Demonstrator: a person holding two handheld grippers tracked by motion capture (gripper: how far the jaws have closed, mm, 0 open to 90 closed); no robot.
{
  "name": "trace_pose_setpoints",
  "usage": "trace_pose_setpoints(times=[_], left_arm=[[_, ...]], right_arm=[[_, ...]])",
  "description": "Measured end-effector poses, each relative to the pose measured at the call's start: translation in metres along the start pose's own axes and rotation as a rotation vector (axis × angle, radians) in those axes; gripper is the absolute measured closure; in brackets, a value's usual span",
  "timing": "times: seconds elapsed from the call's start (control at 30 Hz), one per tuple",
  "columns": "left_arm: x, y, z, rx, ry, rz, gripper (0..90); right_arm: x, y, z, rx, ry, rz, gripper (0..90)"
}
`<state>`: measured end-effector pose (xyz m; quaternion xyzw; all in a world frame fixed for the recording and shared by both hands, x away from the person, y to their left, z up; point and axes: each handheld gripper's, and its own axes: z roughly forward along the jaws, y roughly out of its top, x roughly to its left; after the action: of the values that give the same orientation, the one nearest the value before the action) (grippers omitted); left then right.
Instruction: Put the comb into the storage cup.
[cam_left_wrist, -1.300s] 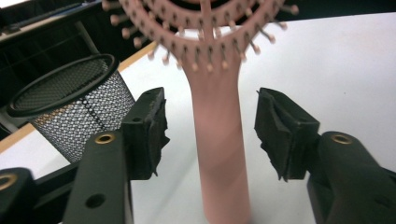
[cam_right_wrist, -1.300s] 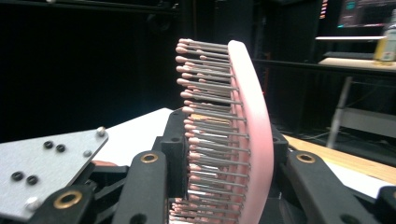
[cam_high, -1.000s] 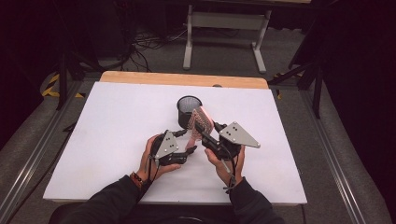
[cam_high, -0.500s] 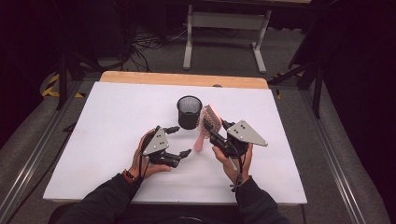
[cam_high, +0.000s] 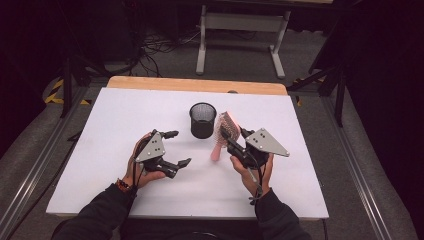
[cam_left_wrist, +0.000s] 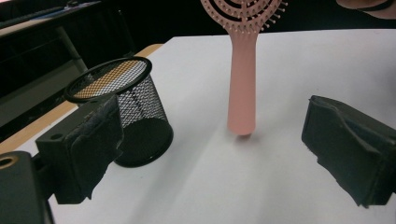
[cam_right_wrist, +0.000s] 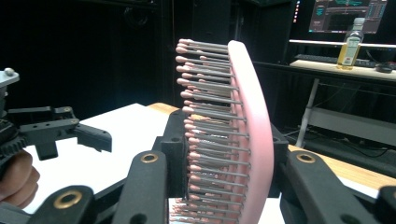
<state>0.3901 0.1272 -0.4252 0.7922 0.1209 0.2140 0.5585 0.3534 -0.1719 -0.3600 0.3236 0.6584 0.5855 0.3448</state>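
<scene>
A pink hairbrush (cam_high: 226, 127) stands nearly upright to the right of a black mesh cup (cam_high: 203, 120). Its handle (cam_left_wrist: 243, 84) points down, and I cannot tell whether the tip touches the white table (cam_high: 125, 115). My right gripper (cam_high: 231, 131) is shut on the brush head (cam_right_wrist: 247, 130), with bristles on one pad and the pink back on the other. My left gripper (cam_high: 179, 148) is left of the brush and in front of the cup. Its jaws have just been opening, and nothing is between its pads (cam_left_wrist: 93, 140).
The mesh cup (cam_left_wrist: 126, 107) stands upright near the table's middle, close to the left gripper's far jaw. A wooden strip (cam_high: 195, 84) runs along the table's far edge. Beyond it are a metal stand and cables on the floor.
The left gripper has drawn away from the brush handle toward the left, and its jaws have spread wide. The right gripper still holds the brush in about the same place.
</scene>
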Motion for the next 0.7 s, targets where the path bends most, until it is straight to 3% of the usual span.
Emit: trace_pose_setpoints(times=[0.13, 0.67, 0.7], left_arm=[[0.003, -0.002, -0.007, 0.007, 0.001, 0.015, 6.2], [0.008, -0.021, -0.037, 0.030, 0.036, 0.001, 6.5], [0.010, -0.024, -0.039, 0.032, 0.035, -0.015, 6.6]], right_arm=[[-0.003, 0.001, -0.001, -0.005, 0.001, 0.003, 64.0], [-0.014, 0.003, -0.008, -0.013, 0.002, -0.014, 63.9], [-0.015, 0.004, -0.008, -0.013, 0.003, -0.015, 64.0]])
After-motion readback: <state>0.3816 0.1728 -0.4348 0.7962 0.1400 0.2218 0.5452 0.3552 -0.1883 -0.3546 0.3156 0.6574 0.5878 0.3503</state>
